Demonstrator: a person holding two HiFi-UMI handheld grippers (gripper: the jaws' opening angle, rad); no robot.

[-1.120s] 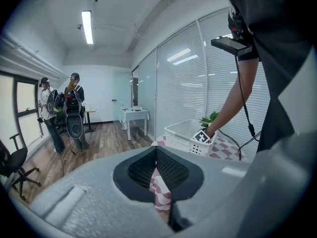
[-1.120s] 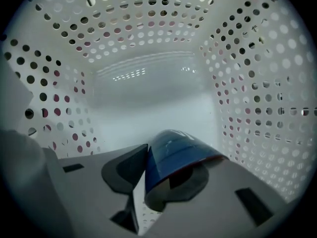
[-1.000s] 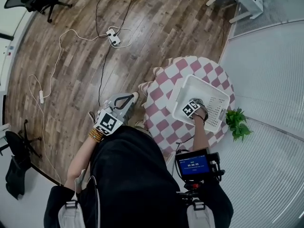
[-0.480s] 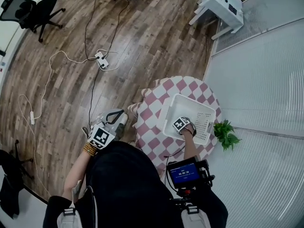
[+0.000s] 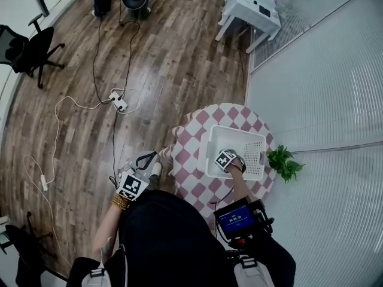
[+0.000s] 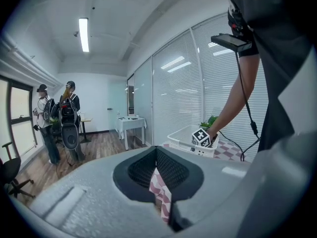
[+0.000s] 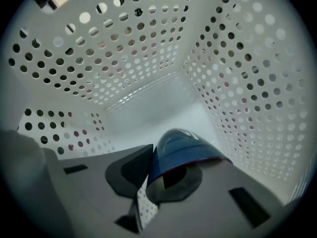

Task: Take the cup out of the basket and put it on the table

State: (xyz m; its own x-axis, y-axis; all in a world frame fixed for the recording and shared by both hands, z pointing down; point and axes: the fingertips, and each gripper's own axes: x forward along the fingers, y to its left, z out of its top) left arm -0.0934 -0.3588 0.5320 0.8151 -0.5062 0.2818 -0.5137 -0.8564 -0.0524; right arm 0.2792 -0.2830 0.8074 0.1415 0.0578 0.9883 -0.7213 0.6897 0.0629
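A white perforated basket [image 5: 251, 137] stands on the round table with the pink-and-white checked cloth [image 5: 194, 142]. My right gripper [image 5: 230, 161] points straight down inside the basket. In the right gripper view its jaws have just been closing and are shut on the rim of a dark blue cup [image 7: 181, 148], which hangs above the basket floor [image 7: 148, 110]. The cup itself is hidden in the head view under the marker cube. My left gripper [image 5: 146, 161] hangs off the table's left edge, over the wooden floor, shut and holding nothing [image 6: 157, 182].
A green potted plant [image 5: 282, 162] sits right of the table by the blinds. A power strip with cables [image 5: 116, 102] lies on the floor. There is a white side table [image 5: 248, 5] at the back, an office chair [image 5: 27, 46] at far left, and people [image 6: 59, 118] standing across the room.
The head view has swung so the table sits lower and smaller. The right gripper stays inside the basket, now nearer its left side. The left gripper stays beside the table.
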